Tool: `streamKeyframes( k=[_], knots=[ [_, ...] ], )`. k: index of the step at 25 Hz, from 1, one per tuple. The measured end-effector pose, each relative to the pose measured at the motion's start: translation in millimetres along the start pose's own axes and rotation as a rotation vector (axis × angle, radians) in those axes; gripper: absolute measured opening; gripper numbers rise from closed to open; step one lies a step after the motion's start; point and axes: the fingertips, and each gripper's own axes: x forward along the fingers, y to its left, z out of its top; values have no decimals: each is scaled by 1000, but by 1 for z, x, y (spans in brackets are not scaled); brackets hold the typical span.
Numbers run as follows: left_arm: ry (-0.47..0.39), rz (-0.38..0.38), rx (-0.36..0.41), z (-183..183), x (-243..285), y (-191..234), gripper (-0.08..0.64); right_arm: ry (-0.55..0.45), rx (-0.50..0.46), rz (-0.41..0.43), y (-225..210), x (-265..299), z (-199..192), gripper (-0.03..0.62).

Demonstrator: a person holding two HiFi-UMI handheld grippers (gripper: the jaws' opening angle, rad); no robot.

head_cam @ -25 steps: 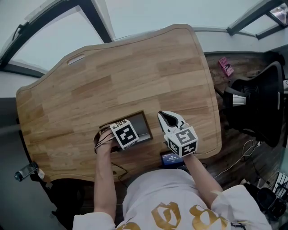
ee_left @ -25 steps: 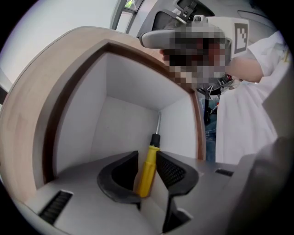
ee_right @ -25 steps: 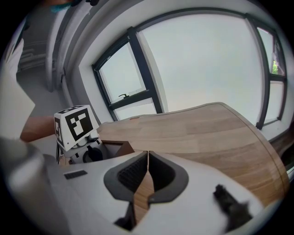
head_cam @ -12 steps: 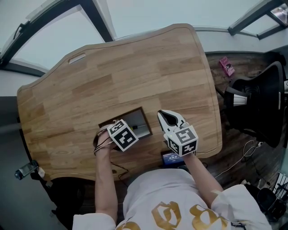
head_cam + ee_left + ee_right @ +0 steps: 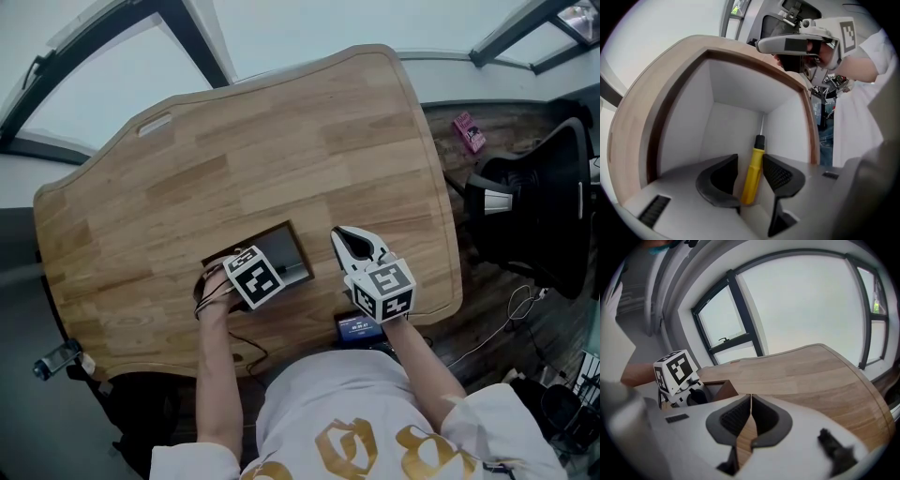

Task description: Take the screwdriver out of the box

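- The left gripper is dipped into the box. Its jaws are partly open, one on each side of the screwdriver. A sliver of gap shows at the left jaw, so nothing is clamped.
- The screwdriver lies on the box floor. Its yellow handle is between those jaws, and its black collar and thin shaft point away from them toward the far corner.
- Pale box walls stand close on both sides of the left gripper and straight ahead of it. The top of the box is open.
- Dark cables loop at the wrist just behind the left gripper's cube.
- The right gripper is held over the table, just right of the box. Its jaws are pressed together with nothing between them.
- A small blue thing sits just behind the right gripper at the table edge, against the shirt. What it is cannot be made out.
- Well off to the right of the right gripper stands a black chair. Beyond the chair a pink thing lies on the floor.
- Far ahead of both grippers are dark window frames.
- In the head view the cube covers the left gripper's jaws and the screwdriver.
- In the left gripper view the shaft tip fades into the pale corner, and the handle's near end is cut off by the gripper body.
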Motion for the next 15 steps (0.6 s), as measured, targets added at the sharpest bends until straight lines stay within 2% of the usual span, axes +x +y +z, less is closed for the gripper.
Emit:
streamKeyframes(
  k=[4, 7, 9, 10, 12, 15],
  knots=[
    [0, -5, 9, 0, 0, -1, 175, -1, 0, 2, 2, 1, 1, 32],
    [0, 22, 64, 0, 1, -1, 175, 2, -5, 9, 4, 3, 2, 32],
    [-5, 81, 107, 0, 0, 5, 137, 4, -8, 14, 7, 5, 2, 32],
    [-9, 112, 117, -1, 0, 8, 82, 4, -9, 16, 8, 5, 2, 32],
    [-11, 133, 115, -1, 0, 12, 81, 5, -8, 19, 8, 6, 2, 32],
    [-6, 108, 98, 0, 1, 11, 81, 7, -5, 13, 5, 5, 1, 32]
  ],
)
